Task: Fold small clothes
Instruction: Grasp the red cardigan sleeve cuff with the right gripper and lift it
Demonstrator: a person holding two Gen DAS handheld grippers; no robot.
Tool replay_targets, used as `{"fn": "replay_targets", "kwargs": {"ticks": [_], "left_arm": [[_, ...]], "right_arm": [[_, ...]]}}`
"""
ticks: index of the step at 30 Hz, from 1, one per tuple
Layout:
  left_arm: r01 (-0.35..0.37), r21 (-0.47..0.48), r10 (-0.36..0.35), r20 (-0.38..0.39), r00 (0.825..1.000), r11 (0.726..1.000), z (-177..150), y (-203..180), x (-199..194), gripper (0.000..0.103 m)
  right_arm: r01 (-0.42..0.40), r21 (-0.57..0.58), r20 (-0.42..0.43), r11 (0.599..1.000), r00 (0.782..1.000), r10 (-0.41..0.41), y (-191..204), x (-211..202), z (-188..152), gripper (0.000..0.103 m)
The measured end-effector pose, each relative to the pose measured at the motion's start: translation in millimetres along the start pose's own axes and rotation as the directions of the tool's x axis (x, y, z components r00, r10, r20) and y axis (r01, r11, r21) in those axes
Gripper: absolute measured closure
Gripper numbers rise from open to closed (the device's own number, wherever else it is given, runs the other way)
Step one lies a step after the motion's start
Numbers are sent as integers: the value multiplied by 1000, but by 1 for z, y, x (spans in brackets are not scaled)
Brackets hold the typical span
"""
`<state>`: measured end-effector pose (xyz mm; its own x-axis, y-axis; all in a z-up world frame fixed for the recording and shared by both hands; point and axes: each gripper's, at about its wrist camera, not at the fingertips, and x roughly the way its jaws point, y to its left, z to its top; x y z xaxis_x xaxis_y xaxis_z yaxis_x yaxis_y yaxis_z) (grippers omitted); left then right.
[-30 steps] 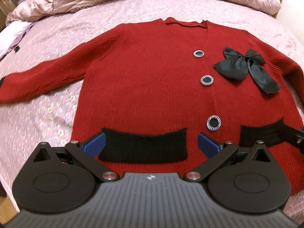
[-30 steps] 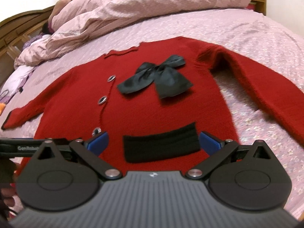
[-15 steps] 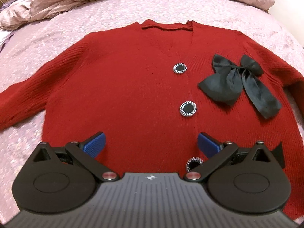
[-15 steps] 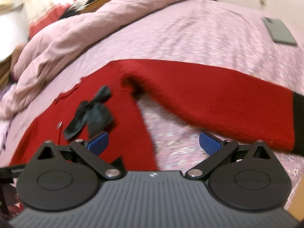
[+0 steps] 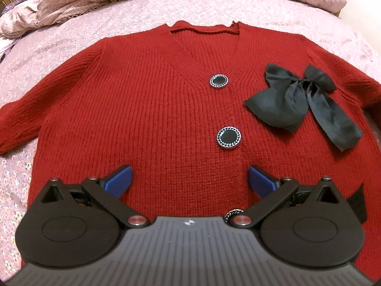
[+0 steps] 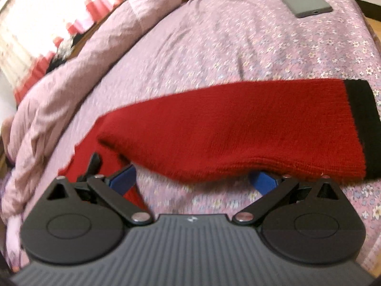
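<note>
Red knit cardigan (image 5: 147,109) lies flat on the bed (image 6: 273,35), left tool (image 5: 189,178) wide open and empty over its front, right tool (image 6: 193,180) gaping empty just short of the sleeve (image 6: 238,128), best pinched near the black cuff (image 6: 364,128).

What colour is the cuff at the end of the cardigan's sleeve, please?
Black, on the cuff; right wrist view.
</note>
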<state>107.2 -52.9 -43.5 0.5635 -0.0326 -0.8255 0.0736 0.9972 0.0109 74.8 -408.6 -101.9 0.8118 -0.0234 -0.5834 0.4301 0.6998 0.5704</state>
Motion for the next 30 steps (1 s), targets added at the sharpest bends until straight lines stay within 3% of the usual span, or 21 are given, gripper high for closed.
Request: {"fn": "replay_targets", "kwargs": {"ticks": [10,15,20,25,30], "left_arm": [[30,-4,-30,-1,1000,1000,-2,6,-3,0],[57,-1,-57,-11,998,998,-2,13,-10,0],[63,8,-63,-2,998,998,-6,20,-21,0],[62,0,-62,23,998,998,-7,33,-36,0],[55,-19,-54,41,998,998,-9,48,-49,0]], "right_arm": [[-26,158,106,987,994,10,-30,3,4,3],[16,228,102,974,994,-40,-42,-2,11,35],[-1,221,128,975,991,-28,-43,-11,18,77],[-35,137,201,990,980,7,-26,-28,27,87],[-119,20,241,993,964,111,8,-38,44,88]]}}
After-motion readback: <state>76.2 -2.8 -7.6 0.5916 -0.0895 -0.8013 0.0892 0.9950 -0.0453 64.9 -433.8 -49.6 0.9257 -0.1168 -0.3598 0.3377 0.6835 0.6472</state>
